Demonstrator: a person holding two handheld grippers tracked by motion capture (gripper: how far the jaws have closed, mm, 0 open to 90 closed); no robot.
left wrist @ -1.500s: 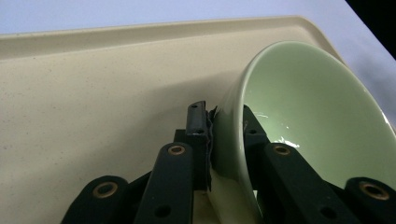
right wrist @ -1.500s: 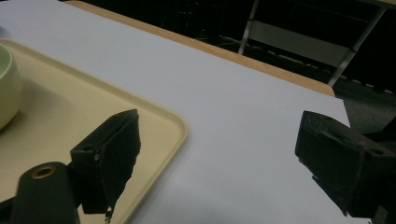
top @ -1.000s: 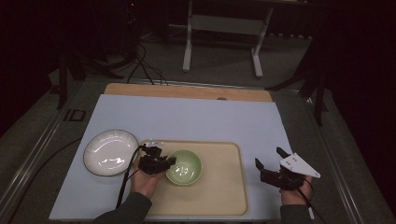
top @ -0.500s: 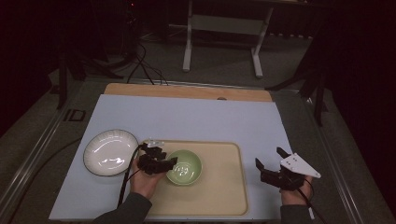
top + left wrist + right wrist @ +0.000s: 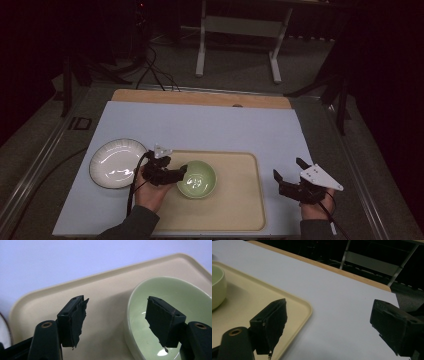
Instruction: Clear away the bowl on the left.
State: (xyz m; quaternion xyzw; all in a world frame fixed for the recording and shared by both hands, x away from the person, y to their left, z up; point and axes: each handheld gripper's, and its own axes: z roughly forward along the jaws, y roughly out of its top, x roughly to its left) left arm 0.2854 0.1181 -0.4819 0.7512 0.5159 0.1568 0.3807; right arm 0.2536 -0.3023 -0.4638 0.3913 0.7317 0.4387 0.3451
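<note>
Bowl sits on the tray, its rim between the just-opened, released jaws of the left tool. Lifting carelessly could snag the rim and tip it; the right tool hangs open, well apart.

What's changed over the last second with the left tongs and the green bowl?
The left tongs have just been opening, letting go of the green bowl's rim, which now sits untouched between the jaws. The bowl stays on the tray; the white plate and right tongs are unchanged.
</note>
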